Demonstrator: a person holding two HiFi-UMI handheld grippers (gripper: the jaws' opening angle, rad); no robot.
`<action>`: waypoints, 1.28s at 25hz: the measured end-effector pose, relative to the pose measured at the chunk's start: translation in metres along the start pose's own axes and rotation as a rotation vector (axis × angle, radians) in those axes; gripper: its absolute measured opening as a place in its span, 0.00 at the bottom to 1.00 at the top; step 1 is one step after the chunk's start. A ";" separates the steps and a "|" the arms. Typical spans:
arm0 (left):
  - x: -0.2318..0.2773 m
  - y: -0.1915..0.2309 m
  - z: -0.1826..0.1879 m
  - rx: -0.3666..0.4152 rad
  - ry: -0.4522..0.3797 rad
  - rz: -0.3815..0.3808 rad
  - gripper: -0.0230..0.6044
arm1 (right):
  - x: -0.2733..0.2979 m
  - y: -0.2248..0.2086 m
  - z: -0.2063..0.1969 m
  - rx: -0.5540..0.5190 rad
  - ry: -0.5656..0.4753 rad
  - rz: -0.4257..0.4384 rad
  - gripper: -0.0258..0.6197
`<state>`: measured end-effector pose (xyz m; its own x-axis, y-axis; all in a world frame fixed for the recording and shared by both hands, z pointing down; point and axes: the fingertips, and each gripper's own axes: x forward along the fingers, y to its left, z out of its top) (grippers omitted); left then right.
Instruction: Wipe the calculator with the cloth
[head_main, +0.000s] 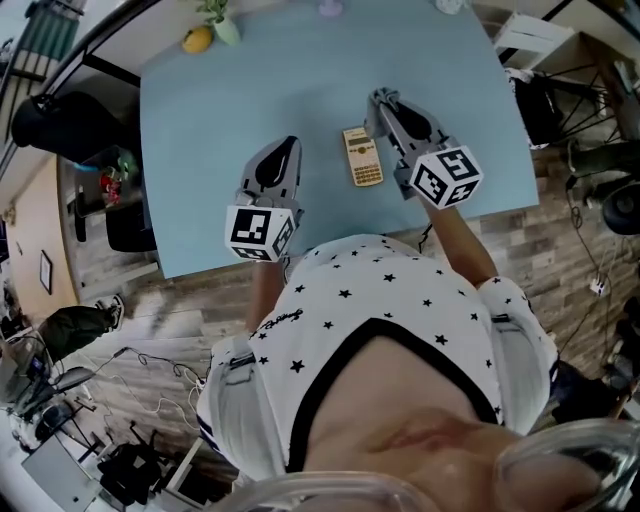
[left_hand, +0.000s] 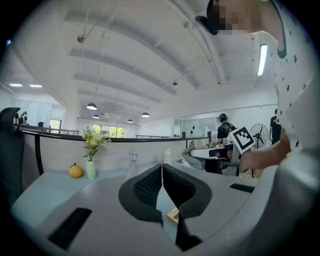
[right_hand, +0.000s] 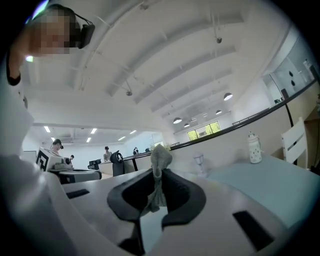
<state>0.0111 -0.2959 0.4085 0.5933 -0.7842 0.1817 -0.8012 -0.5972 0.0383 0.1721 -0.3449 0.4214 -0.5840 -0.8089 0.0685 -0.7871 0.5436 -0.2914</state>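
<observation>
Beside the calculator (head_main: 363, 157), right fingers (right_hand: 184, 194) pinch the cloth (right_hand: 159, 162); left fingers (left_hand: 141, 192) sit pressed together.

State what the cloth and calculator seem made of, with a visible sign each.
Cloth: soft fabric, grey, matte; it bunches and hangs in limp folds.
Calculator: probably hard plastic, tan casing, flat and rigid-looking; finish too small to judge.

Bright, even indoor light fills all three views. In the left gripper view a strip light (left_hand: 262, 59) glares at two o'clock. The tabletop (head_main: 260, 90) shows only soft shadows. Both gripper views bend strongly toward dark corners. The near shell of the right hand-held gripper (right_hand: 158, 180) is blurred, as is the head view at six o'clock.
</observation>
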 end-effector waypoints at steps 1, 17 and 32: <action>0.000 0.001 0.000 0.000 0.000 0.002 0.09 | 0.000 0.002 0.004 -0.008 -0.012 0.004 0.11; 0.005 0.006 -0.002 -0.001 0.017 0.018 0.09 | 0.007 0.004 0.004 0.003 -0.006 0.040 0.10; 0.007 0.009 -0.002 0.005 0.021 0.021 0.09 | 0.010 0.008 0.004 0.022 -0.005 0.060 0.10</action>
<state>0.0081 -0.3066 0.4122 0.5745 -0.7930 0.2027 -0.8130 -0.5816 0.0292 0.1607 -0.3498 0.4164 -0.6290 -0.7761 0.0451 -0.7461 0.5863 -0.3157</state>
